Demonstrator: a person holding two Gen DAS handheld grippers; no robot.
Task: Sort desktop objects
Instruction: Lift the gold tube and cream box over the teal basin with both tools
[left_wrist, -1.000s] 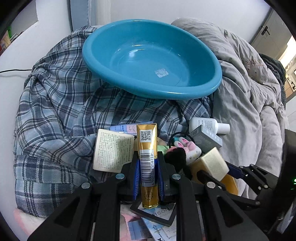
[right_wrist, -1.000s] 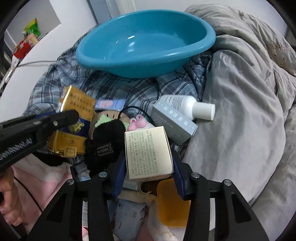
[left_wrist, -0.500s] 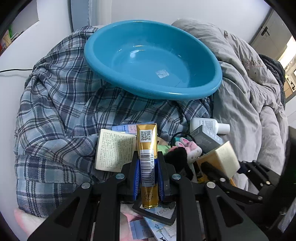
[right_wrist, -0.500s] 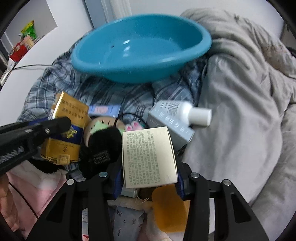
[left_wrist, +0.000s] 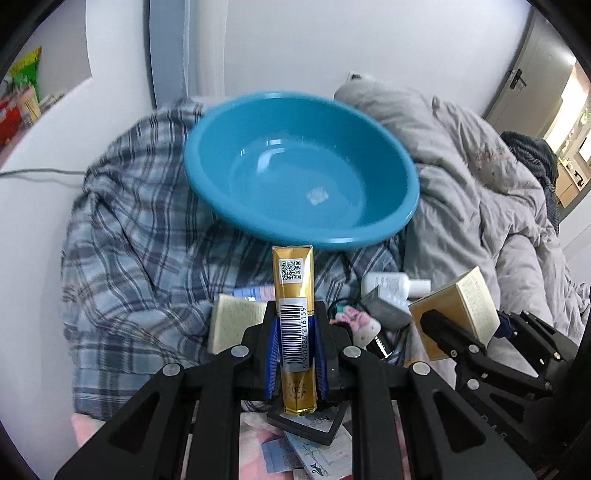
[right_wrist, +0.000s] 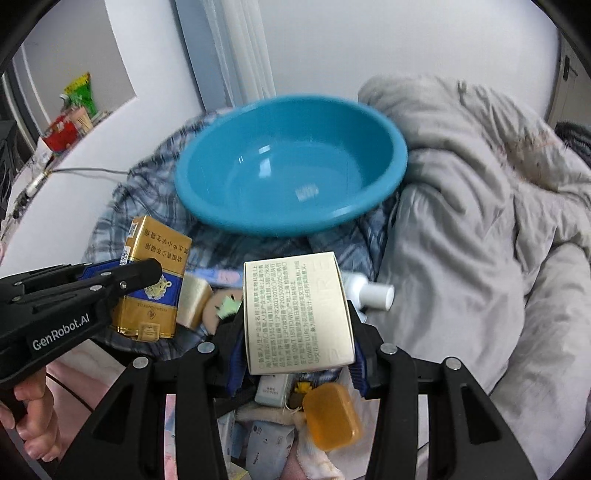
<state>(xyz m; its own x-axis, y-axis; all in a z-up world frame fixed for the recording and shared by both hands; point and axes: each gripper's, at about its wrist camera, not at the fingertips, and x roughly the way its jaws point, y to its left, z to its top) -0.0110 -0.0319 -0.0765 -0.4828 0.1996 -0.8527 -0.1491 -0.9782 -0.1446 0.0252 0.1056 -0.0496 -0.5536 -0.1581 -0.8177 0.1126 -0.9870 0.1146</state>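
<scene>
Basin (left_wrist: 301, 173) lies straight ahead of both grippers, tilted toward them on the plaid shirt (left_wrist: 147, 236), its open mouth facing the held things. Left gripper (left_wrist: 295, 350) pinches the gold pack (left_wrist: 294, 310) upright, long axis pointing at the near rim; right gripper (right_wrist: 295, 325) clamps the cream box (right_wrist: 295, 310) flat. Neither looks clearly nearer; both seem to need a forward carry over the rim.

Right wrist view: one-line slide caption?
Right gripper holds cream box before blue basin; left gripper holds gold pack.
</scene>
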